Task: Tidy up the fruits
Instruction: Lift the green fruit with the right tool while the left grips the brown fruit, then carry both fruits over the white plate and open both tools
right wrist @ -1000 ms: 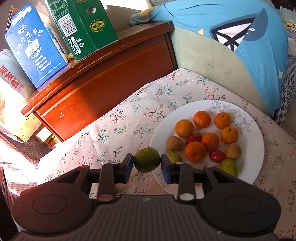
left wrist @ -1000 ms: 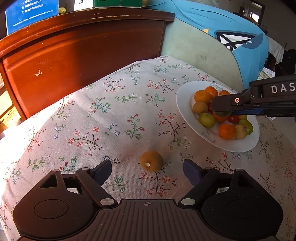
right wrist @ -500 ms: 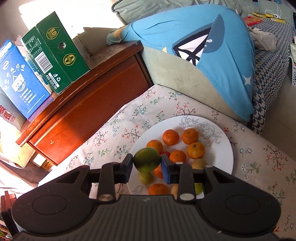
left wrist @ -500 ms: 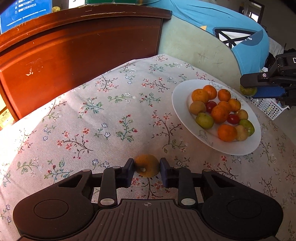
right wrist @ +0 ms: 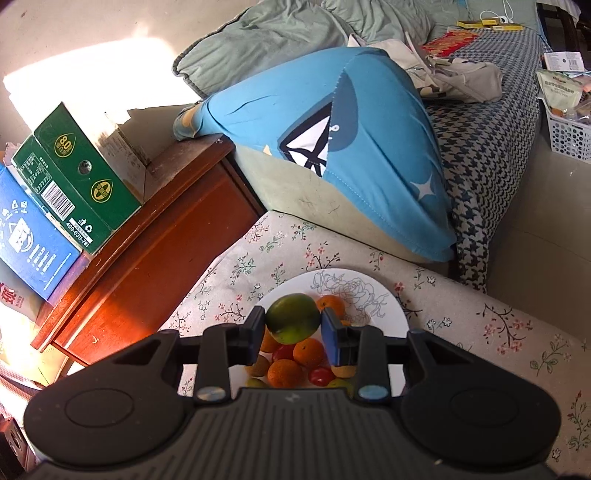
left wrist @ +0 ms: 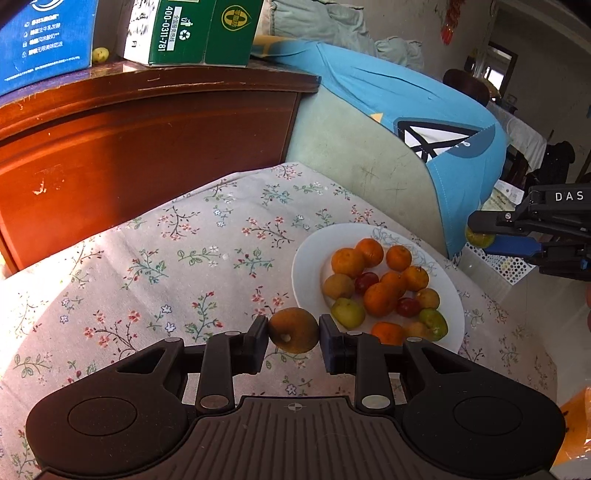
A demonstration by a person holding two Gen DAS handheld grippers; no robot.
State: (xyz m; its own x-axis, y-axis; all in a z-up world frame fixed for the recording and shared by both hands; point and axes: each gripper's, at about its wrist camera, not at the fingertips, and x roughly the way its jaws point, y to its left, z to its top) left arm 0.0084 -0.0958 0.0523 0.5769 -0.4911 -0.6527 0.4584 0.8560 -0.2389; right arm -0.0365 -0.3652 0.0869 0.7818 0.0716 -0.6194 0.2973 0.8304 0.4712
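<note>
Progress looks late-stage: most fruit already sits on the white plate (left wrist: 306, 258), which rests on the floral tablecloth (left wrist: 155, 258) near its right edge. On the plate I count several small oranges (left wrist: 347, 261), two red cherry-tomato-like fruits (left wrist: 365, 282), a few brownish round ones (left wrist: 338, 286) and a couple of green ones (left wrist: 348, 313). Exact species are hard to tell at this size.

Left gripper (left wrist: 293, 338) has its jaws closed onto a brown round fruit (left wrist: 293, 329), pads touching both sides, pale stem scar facing the camera. It appears lifted clear of the cloth, just left of the plate's near rim, though height is hard to judge.

Right gripper (right wrist: 293, 325) is clamped on a green citrus-like fruit (right wrist: 293, 322), yellowing at the bottom. In the right wrist view it hangs above the plate; in the left wrist view it sits out to the right with the fruit just visible under its fingers, apparently well up off the table.

No other loose fruit shows on the cloth in either view. One small yellowish thing (left wrist: 99, 54) sits on the wooden cabinet (left wrist: 147, 147) beside the blue carton (left wrist: 44, 44) and green carton (left wrist: 184, 33); can't tell if it's part of the job.

Remaining, by my read: place both held fruits. The brown one likely goes to the plate. The green one's destination is unclear, since it is above the plate rather than set down. The plate is crowded, so roll-off at the near rim is the risk.
</note>
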